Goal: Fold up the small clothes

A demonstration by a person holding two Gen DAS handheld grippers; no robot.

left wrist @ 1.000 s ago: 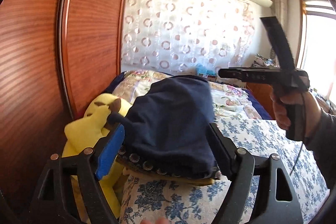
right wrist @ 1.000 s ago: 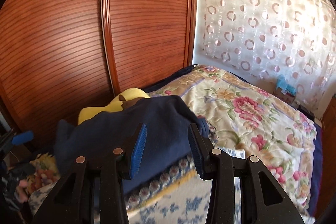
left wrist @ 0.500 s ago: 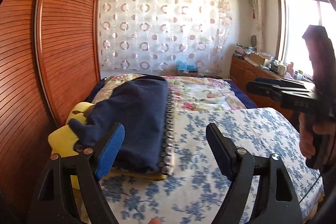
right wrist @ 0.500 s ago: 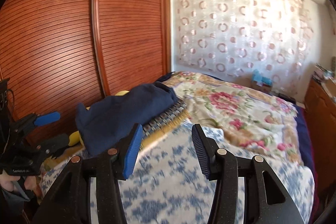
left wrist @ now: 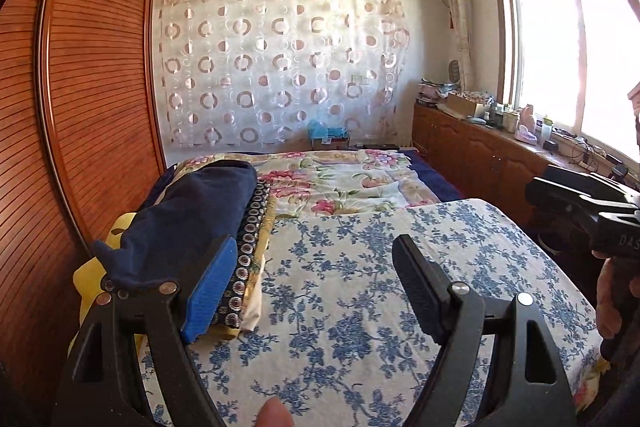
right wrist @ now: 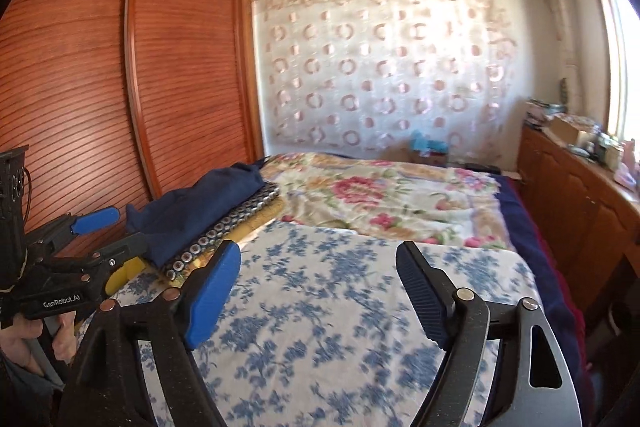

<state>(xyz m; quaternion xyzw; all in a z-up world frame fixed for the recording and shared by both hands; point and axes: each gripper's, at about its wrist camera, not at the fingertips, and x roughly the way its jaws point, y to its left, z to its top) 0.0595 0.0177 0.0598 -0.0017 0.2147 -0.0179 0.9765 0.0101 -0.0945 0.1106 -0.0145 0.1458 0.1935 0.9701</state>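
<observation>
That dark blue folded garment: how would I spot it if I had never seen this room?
Find the wooden wardrobe, then the bed beside it. On the bed's wardrobe side lies a small stack; the navy garment tops it, plain, above a ring-patterned cloth.

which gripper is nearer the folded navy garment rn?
Left. The left gripper hangs open just beside the navy garment, its blue pad overlapping it in view. The right gripper, empty, sits further right over the blue floral sheet.
</observation>
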